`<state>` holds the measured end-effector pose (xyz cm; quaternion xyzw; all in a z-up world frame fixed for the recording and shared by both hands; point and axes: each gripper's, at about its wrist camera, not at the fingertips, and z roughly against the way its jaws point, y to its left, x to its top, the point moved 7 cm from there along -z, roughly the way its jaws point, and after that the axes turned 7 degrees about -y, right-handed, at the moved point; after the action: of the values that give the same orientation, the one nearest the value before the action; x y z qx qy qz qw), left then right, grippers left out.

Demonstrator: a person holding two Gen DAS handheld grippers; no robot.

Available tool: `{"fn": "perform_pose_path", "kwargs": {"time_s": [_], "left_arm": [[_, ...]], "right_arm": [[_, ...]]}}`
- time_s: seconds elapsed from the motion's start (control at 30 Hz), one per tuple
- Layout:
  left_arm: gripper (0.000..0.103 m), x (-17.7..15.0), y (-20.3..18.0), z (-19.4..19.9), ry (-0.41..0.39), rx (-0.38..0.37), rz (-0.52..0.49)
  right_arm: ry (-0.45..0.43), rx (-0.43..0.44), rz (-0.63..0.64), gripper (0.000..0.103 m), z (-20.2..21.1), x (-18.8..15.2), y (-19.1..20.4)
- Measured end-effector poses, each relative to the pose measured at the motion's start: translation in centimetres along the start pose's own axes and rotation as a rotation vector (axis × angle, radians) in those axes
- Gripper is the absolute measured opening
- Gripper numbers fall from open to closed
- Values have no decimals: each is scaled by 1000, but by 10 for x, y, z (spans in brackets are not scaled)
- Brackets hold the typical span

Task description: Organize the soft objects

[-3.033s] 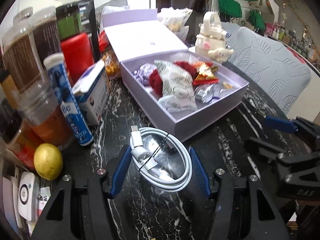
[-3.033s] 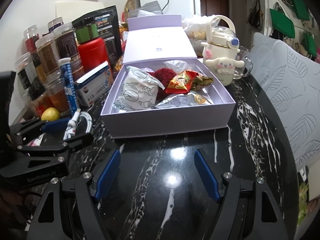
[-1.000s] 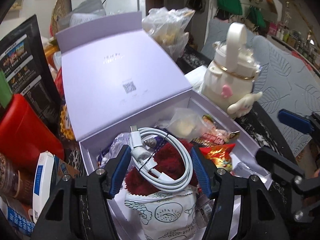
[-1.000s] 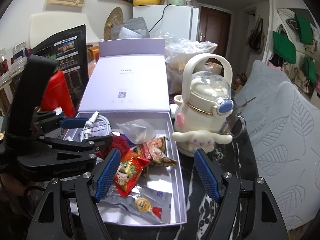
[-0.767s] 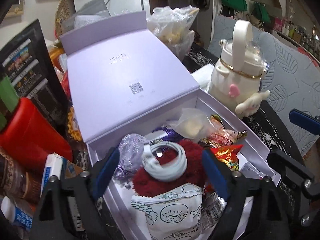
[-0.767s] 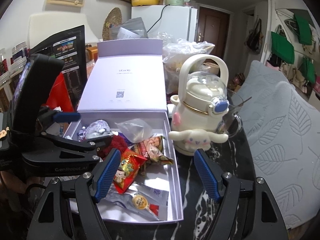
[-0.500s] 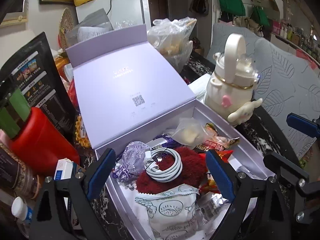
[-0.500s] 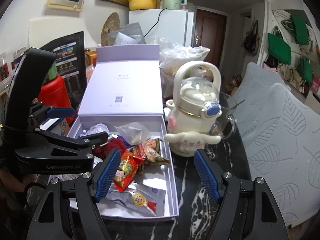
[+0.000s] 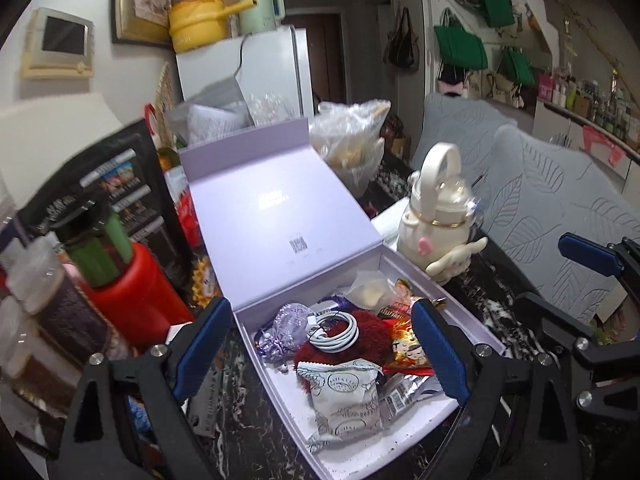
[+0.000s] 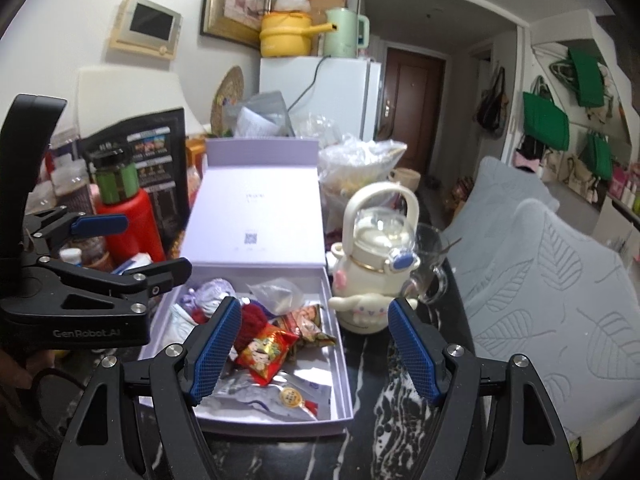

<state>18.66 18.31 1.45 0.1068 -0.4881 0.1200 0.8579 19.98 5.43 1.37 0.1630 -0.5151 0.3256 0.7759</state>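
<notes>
A coiled white cable [image 9: 334, 332] lies in the open lilac box [image 9: 464, 312] on top of a dark red fuzzy thing [image 9: 372, 330], beside a lilac pouch [image 9: 286, 322] and snack packets [image 9: 348, 394]. My left gripper [image 9: 320, 344] is open and empty, held above the box's near end. My right gripper [image 10: 314, 348] is open and empty, above the box's right front part [image 10: 342, 360]. The left gripper also shows at the left of the right wrist view [image 10: 132, 248].
A cream character kettle [image 10: 374, 264] and a glass mug [image 10: 430, 264] stand right of the box. A red canister [image 9: 136, 296], jars and a black packet [image 9: 120, 196] crowd the left. A plastic bag [image 9: 352, 148] sits behind. A grey cushioned seat [image 10: 540, 280] lies at right.
My left gripper carried the white cable from the table over the box, opened and dropped it onto the red fuzzy thing, then rose and pulled back. My right gripper also rose.
</notes>
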Motion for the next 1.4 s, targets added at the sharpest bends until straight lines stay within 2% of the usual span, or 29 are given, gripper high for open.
{"fn": "perform_pose_path", "kwargs": {"time_s": [0.27, 0.57, 0.97, 1.13, 1.4], "left_arm": [[92, 6, 3, 54, -78, 4, 0], [92, -4, 5, 105, -140, 3, 5], [92, -43, 12, 127, -122, 30, 38], [92, -61, 13, 126, -106, 57, 32], [92, -86, 15, 118, -49, 47, 77]], "right_arm": [[-66, -2, 3, 77, 42, 11, 11], [-105, -11, 11, 79, 83, 8, 28], [-52, -25, -35, 81, 99, -25, 41], [-21, -31, -41, 81, 98, -40, 43], [29, -15, -61, 81, 93, -63, 48]]}}
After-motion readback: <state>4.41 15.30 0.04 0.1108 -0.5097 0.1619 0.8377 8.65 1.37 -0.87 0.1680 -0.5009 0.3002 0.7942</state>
